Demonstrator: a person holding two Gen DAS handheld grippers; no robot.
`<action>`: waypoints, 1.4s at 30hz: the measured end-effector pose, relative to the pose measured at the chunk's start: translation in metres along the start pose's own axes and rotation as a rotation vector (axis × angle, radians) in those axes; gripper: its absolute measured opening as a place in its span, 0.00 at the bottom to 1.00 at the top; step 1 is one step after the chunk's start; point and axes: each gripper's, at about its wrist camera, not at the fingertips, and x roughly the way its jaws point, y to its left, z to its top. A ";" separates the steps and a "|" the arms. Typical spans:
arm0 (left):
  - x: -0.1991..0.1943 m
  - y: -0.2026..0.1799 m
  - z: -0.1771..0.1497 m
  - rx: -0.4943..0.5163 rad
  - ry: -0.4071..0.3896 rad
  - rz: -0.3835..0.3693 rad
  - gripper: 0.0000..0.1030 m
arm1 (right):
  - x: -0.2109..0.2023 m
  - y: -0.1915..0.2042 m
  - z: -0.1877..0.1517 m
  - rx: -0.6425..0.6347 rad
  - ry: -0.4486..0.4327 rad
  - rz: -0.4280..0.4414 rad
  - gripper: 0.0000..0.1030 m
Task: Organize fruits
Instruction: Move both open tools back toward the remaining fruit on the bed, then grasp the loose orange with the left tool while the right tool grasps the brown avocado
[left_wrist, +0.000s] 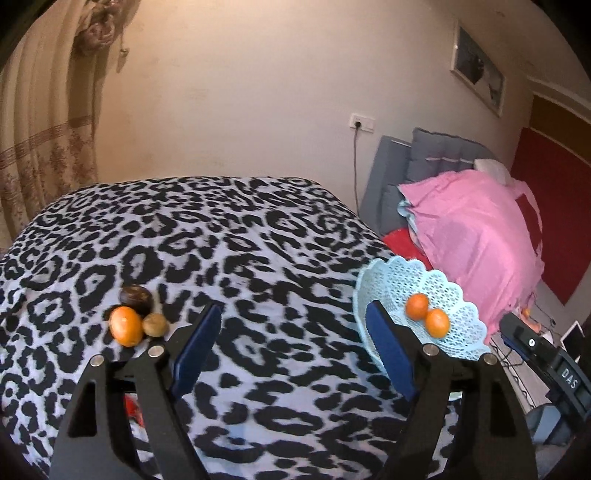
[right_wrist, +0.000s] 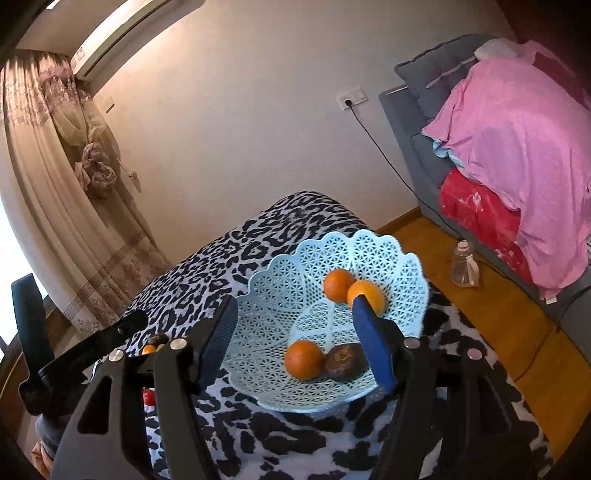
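Right gripper (right_wrist: 295, 325), spread and empty, hides part of one orange (right_wrist: 369, 293) in the basket (right_wrist: 280, 295).

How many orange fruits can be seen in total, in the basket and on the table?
4. Three lie in the light blue basket: two touching at the far side, one near the front beside a dark brown fruit. One lies on the leopard-print cloth.

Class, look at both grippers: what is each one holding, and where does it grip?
Nothing is held. The left gripper and right gripper are both open, empty.
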 end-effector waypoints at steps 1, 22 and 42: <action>-0.002 0.005 0.001 -0.008 -0.006 0.007 0.78 | 0.001 0.001 0.000 -0.003 0.002 0.002 0.64; -0.028 0.133 0.029 -0.227 -0.074 0.153 0.78 | 0.016 0.041 -0.010 -0.077 0.056 0.050 0.64; 0.057 0.167 -0.004 -0.241 0.131 0.236 0.72 | 0.036 0.071 -0.027 -0.146 0.138 0.080 0.64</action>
